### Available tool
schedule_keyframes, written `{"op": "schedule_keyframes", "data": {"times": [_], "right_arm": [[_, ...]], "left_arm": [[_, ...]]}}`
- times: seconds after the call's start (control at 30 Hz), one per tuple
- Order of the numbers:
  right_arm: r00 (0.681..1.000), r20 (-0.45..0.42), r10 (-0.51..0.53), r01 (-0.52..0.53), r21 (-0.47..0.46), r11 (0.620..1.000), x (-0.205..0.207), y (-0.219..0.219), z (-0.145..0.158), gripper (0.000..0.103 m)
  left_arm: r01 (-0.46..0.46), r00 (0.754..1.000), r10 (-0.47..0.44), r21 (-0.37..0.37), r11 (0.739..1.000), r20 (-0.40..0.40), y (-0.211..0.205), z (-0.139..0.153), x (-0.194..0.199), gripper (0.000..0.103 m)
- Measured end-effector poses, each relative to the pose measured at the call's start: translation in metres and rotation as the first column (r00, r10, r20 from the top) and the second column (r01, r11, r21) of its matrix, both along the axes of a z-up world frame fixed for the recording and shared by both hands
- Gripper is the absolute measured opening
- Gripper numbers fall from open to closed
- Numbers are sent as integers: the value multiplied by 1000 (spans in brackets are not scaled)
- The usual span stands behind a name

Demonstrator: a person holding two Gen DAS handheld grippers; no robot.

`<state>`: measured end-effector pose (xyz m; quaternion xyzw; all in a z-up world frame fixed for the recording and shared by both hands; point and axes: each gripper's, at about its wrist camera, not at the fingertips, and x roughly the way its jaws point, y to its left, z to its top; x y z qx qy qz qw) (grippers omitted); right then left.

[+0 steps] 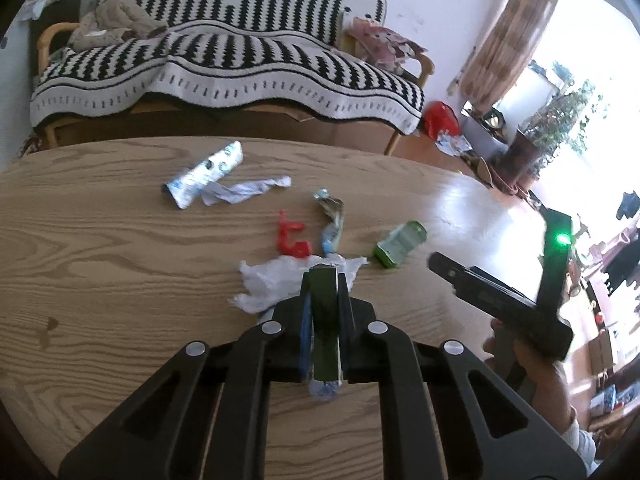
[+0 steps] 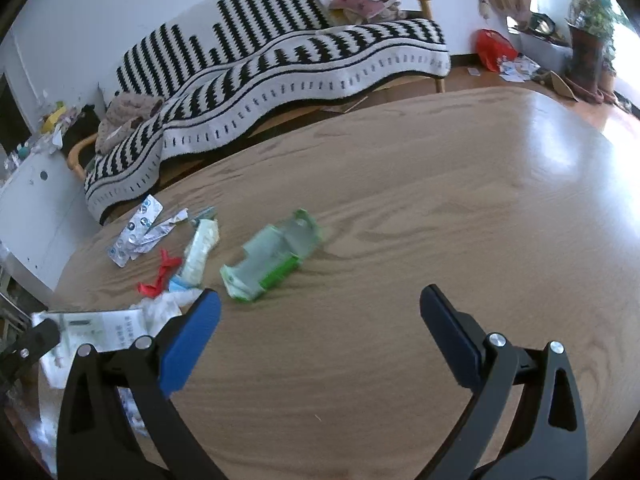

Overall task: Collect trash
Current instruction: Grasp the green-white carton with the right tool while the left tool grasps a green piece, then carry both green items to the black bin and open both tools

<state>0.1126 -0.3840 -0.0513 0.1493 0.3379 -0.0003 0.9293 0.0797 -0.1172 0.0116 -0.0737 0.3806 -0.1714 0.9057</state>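
My left gripper [image 1: 325,276] is shut on a flat carton-like piece of trash [image 1: 326,320], held edge-on above the wooden table [image 1: 120,240]; it also shows at the left of the right wrist view [image 2: 92,328]. Just beyond it lie a crumpled white plastic bag [image 1: 272,280], a red scrap [image 1: 292,238], a twisted wrapper [image 1: 332,220], a green-and-clear packet [image 1: 400,246] and a blister pack [image 1: 204,174]. My right gripper [image 2: 320,308] is open and empty, a little short of the green packet [image 2: 272,258], which looks blurred.
A sofa with a black-and-white blanket [image 1: 224,64] stands behind the table. A red bag [image 1: 440,118] and papers lie on the floor at the right by a plant pot [image 1: 524,152]. The right gripper [image 1: 500,300] appears at the table's right edge.
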Motion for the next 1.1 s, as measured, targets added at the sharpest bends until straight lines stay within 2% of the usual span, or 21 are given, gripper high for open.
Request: {"op": "schedule_keyframes", "data": {"times": [0.03, 0.13, 0.17, 0.23, 0.27, 0.33, 0.43, 0.8, 0.93, 1.0, 1.1], "right_arm": [[1000, -13, 0, 0, -11, 1000, 10, 5, -1, 95], [998, -56, -17, 17, -1, 1000, 32, 7, -8, 75], [997, -74, -19, 19, 5, 1000, 38, 7, -12, 63], [997, -72, -26, 25, -17, 1000, 40, 7, -13, 48], [997, -72, -18, 18, -3, 1000, 40, 7, -14, 26], [998, -68, 7, -4, 35, 999, 37, 4, -18, 9], [998, -54, 37, -35, 41, 999, 27, 5, -15, 8], [1000, 16, 7, -7, 5, 1000, -20, -14, 19, 8], [1000, -2, 19, -19, -9, 1000, -37, -13, 14, 8], [1000, -9, 30, -30, 4, 1000, -49, -16, 11, 8], [999, 38, 36, -37, 22, 999, -87, -24, 23, 8]], "left_arm": [[-7, 1000, 7, 2, 1000, 1, 4, 2, 0, 10], [-22, 1000, 22, 0, 1000, 3, 11, 5, 1, 10], [-24, 1000, 24, -2, 1000, 3, 13, 6, 0, 10], [-25, 1000, 25, -2, 1000, 5, 16, 9, 1, 10], [-25, 1000, 25, 0, 1000, 8, 16, 11, 0, 10], [-26, 1000, 26, -1, 1000, 12, 17, 13, -2, 10], [-31, 999, 31, -5, 999, 16, 19, 17, -7, 10], [-19, 999, 19, 3, 1000, 37, 13, 33, -33, 10], [-16, 999, 16, 4, 1000, 37, 9, 35, -42, 10], [-11, 999, 11, 6, 1000, 30, 5, 33, -47, 10], [24, 999, -24, 10, 1000, 30, -9, 33, -60, 10]]}}
